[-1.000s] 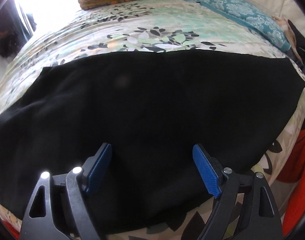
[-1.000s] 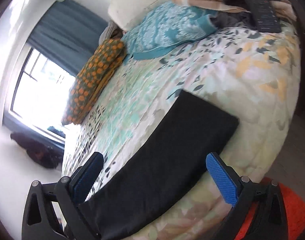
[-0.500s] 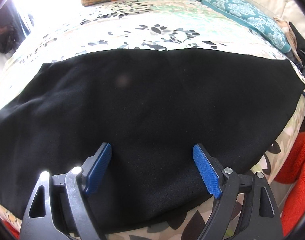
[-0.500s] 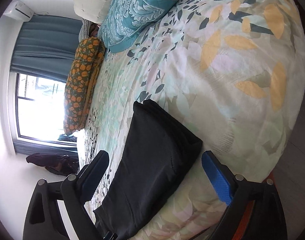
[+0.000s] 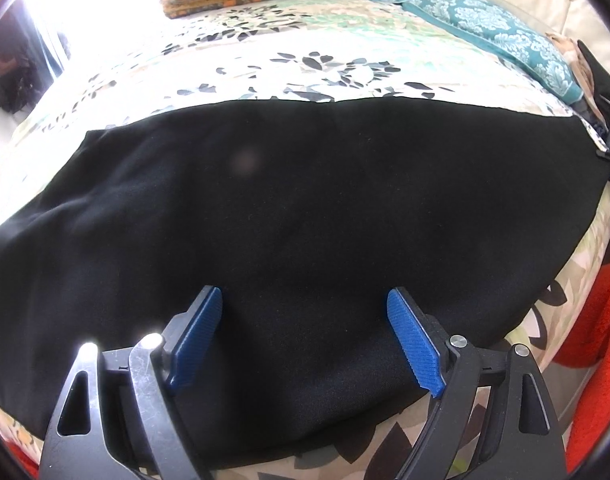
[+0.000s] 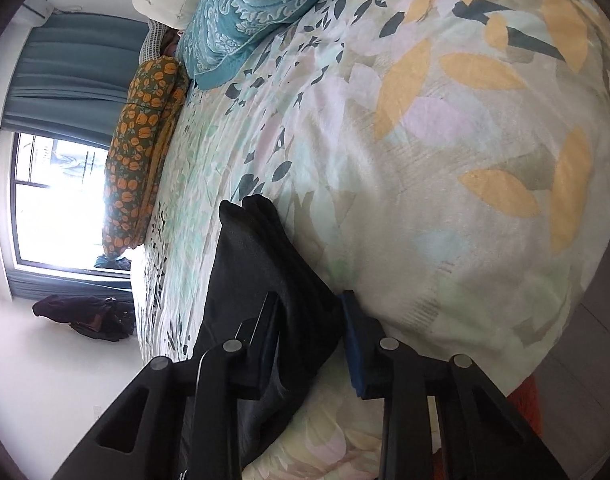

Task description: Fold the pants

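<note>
The left gripper (image 5: 303, 330) hangs with jaws spread wide above the black pants (image 5: 305, 208), which lie flat along the bed's (image 5: 305, 64) near edge. The right gripper (image 6: 311, 322) is closing on the pants' bunched end at that edge.

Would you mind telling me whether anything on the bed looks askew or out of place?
Only slightly: the black pants bunch into ridges at the end where the right hand-held gripper is closing on them. Elsewhere they lie flat on the bedspread.
</note>
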Motion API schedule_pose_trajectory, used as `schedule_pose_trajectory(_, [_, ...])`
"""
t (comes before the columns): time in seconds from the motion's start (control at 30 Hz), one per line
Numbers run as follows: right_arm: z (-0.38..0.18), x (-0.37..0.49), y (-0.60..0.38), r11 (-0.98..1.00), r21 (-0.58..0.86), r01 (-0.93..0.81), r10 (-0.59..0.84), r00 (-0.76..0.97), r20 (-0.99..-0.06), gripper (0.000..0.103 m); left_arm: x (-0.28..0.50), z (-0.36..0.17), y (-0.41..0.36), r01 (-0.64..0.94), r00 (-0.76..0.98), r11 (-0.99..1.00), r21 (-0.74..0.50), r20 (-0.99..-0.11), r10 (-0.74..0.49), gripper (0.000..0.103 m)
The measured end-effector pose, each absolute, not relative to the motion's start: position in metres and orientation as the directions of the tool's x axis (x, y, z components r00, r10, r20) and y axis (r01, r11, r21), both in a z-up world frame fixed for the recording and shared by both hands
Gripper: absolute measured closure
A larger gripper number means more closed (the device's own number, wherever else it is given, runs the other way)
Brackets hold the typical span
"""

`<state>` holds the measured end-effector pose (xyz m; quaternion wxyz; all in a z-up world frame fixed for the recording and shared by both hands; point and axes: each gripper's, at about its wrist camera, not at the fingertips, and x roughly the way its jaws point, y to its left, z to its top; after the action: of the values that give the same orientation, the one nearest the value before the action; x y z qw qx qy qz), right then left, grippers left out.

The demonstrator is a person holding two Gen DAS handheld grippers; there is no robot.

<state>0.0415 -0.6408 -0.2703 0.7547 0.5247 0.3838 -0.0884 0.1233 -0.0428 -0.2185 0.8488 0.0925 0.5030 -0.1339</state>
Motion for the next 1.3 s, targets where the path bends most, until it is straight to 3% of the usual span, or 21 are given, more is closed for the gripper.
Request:
schedule_pose_trajectory(0.3, [-0.213, 0.040, -0.600, 0.485, 0.796, 0.361, 0.304, 0.784, -0.541, 0.082, 0.125, -0.217, -0.042, 0.318, 0.443, 0.948, 0.006, -0.885, -0.143, 0.016])
schedule_pose_trajectory(0.53, [-0.162, 0.075, -0.468, 0.519, 0.846, 0.123, 0.491, 0.767, -0.412, 0.082, 0.131, -0.186, 0.032, 0.114, 0.441, 0.971, -0.212, -0.865, -0.241, 0.018])
schedule_pose_trajectory(0.7, [-0.177, 0.113, -0.337, 0.579, 0.815, 0.042, 0.601, 0.654, -0.460, 0.082, 0.116, -0.181, 0.085, 0.049, 0.501, 0.981, -0.189, -0.845, -0.188, 0.018])
schedule_pose_trajectory(0.9, [-0.217, 0.118, -0.178, 0.712, 0.696, -0.095, 0.637, 0.504, -0.583, 0.082, 0.117, -0.191, 0.117, -0.045, 0.500, 0.948, -0.315, -0.829, -0.252, 0.018])
schedule_pose_trajectory(0.97, [-0.230, 0.116, -0.139, 0.782, 0.605, -0.151, 0.599, 0.452, -0.661, 0.074, 0.118, -0.191, 0.116, -0.041, 0.501, 0.948, -0.317, -0.827, -0.255, 0.018])
schedule_pose_trajectory(1.0, [-0.234, 0.113, -0.125, 0.807, 0.562, -0.182, 0.581, 0.419, -0.698, 0.057, 0.117, -0.191, 0.117, -0.040, 0.502, 0.946, -0.321, -0.825, -0.259, 0.018])
schedule_pose_trajectory(1.03, [-0.234, 0.109, -0.116, 0.819, 0.532, -0.213, 0.570, 0.398, -0.719, 0.033, 0.117, -0.190, 0.119, -0.042, 0.505, 0.943, -0.329, -0.822, -0.265, 0.018])
schedule_pose_trajectory(1.07, [-0.229, 0.102, -0.115, 0.825, 0.511, -0.242, 0.565, 0.400, -0.722, 0.027, 0.116, -0.189, 0.121, -0.044, 0.510, 0.939, -0.341, -0.816, -0.272, 0.018])
schedule_pose_trajectory(1.2, [-0.194, 0.066, -0.145, 0.855, 0.391, -0.340, 0.514, 0.466, -0.720, 0.024, 0.111, -0.177, 0.117, -0.007, 0.522, 0.911, -0.413, -0.778, -0.349, 0.020])
schedule_pose_trajectory(1.3, [-0.171, 0.032, -0.181, 0.913, 0.243, -0.329, 0.400, 0.595, -0.697, 0.013, 0.106, -0.158, 0.084, 0.133, 0.529, 0.896, -0.424, -0.734, -0.426, 0.020])
